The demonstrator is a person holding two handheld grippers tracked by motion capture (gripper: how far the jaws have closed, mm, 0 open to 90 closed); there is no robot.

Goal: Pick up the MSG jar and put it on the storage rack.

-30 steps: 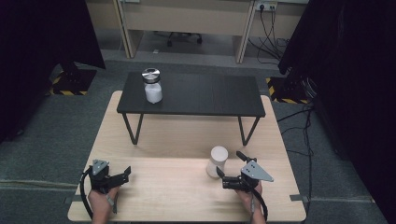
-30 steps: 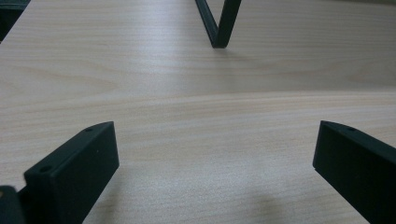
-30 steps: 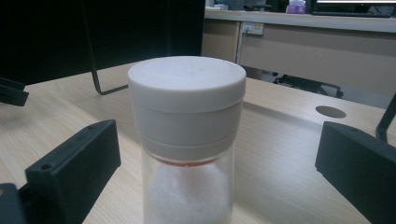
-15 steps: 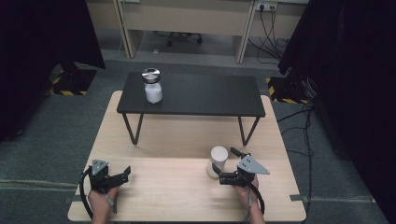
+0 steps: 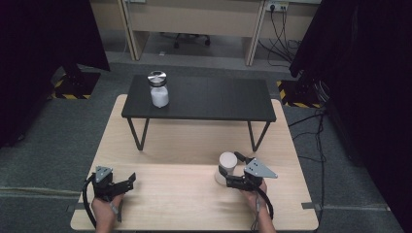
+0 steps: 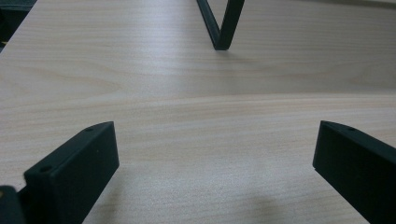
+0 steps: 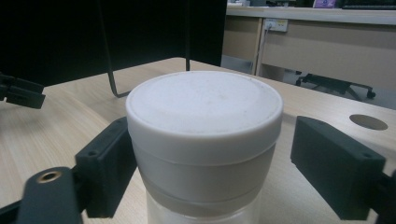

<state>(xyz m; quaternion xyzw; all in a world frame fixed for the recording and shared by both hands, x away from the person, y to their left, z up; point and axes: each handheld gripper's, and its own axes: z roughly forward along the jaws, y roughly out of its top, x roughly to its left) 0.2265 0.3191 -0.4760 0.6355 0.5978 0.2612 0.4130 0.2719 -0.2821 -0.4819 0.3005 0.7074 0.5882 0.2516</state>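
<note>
Right gripper view: right gripper with its jaws spread around the white-lidded cylindrical jar, one at each side.

The left jaw lies against the jar's wall; the right jaw stands apart from it. High view: the jar stands upright on the pale wooden table, right of centre, in front of the low black bench; a steel-lidded glass jar of white contents stands on the bench's left end. Left gripper, at the table's near left, jaws wide and holding nothing.
</note>
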